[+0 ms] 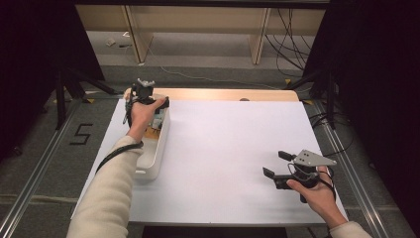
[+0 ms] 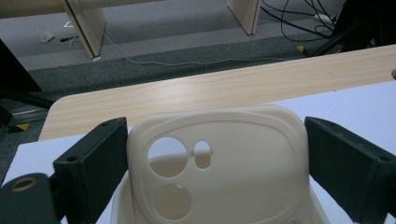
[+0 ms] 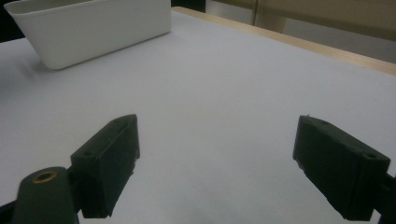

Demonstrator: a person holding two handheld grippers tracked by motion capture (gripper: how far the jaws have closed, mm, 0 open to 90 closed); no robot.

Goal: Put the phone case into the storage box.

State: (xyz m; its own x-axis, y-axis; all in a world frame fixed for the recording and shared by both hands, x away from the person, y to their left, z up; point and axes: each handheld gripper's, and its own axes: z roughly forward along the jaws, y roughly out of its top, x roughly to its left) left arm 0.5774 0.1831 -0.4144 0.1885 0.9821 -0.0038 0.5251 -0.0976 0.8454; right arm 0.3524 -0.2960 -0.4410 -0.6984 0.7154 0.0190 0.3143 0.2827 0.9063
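Observation:
A cream phone case (image 2: 243, 163) with round camera holes stands upright between the jaws of my left gripper (image 2: 215, 154), and both jaws press on its sides. In the high view my left gripper (image 1: 144, 94) is held above the far end of a white bin (image 1: 154, 157) at the table's left. My right gripper (image 1: 275, 163) hovers low over the white sheet (image 1: 223, 144) at the front right. Its jaws stand wide apart with nothing between them in the right gripper view (image 3: 217, 158).
The white bin (image 3: 93, 28) lies long-ways along the sheet's left edge, with small items inside that I cannot make out. A strip of bare wooden tabletop (image 1: 223, 94) runs along the far side. Cables (image 1: 292, 44) and shelf legs stand on the floor beyond.

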